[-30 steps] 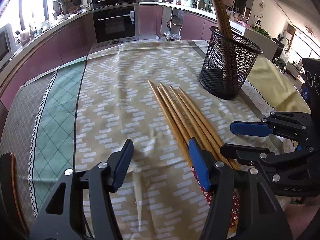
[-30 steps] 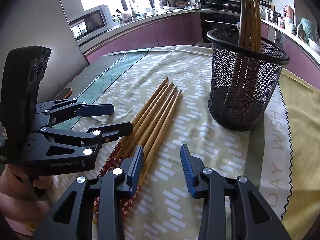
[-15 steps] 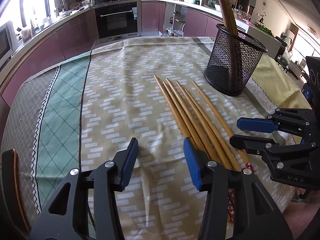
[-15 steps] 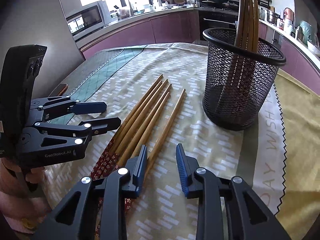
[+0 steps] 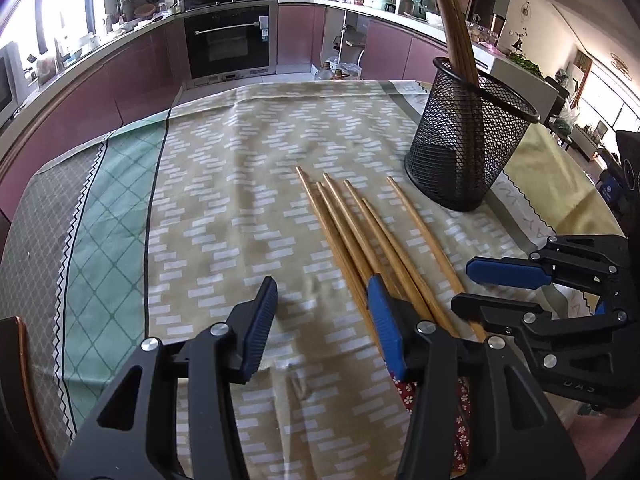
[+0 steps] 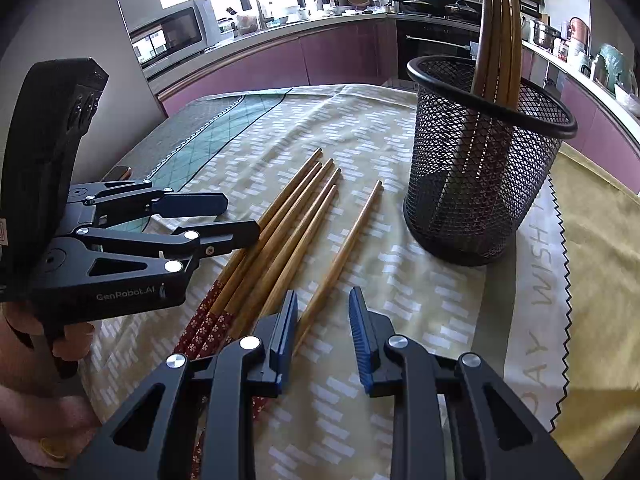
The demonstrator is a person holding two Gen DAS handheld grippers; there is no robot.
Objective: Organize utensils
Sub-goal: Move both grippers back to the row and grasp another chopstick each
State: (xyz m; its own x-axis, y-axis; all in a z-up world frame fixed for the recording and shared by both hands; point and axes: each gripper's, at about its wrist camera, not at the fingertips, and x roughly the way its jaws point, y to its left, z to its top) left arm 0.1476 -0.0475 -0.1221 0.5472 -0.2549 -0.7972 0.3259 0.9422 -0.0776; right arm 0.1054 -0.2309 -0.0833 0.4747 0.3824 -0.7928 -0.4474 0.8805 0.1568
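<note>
Several wooden chopsticks (image 5: 360, 236) with red flowered ends lie side by side on the tablecloth; they also show in the right wrist view (image 6: 288, 224). One chopstick (image 6: 344, 256) lies apart, to the right of the bundle. A black mesh holder (image 6: 480, 160) stands upright with several chopsticks in it; it also shows in the left wrist view (image 5: 468, 136). My left gripper (image 5: 322, 316) is open and empty, low over the cloth at the left of the bundle. My right gripper (image 6: 322, 320) is open and empty, with the single chopstick's near end by its left finger.
A patterned tablecloth (image 5: 224, 184) covers the table, with a green band at the left. A brown-edged object (image 5: 16, 344) lies at the table's left edge. Kitchen counters and an oven (image 5: 228, 40) stand beyond the table. The person's hand (image 6: 24, 340) holds the left gripper.
One chopstick has been pushed rightward, apart from the bundle. Both grippers have drawn back a little from the holder. Both stay open and empty.
</note>
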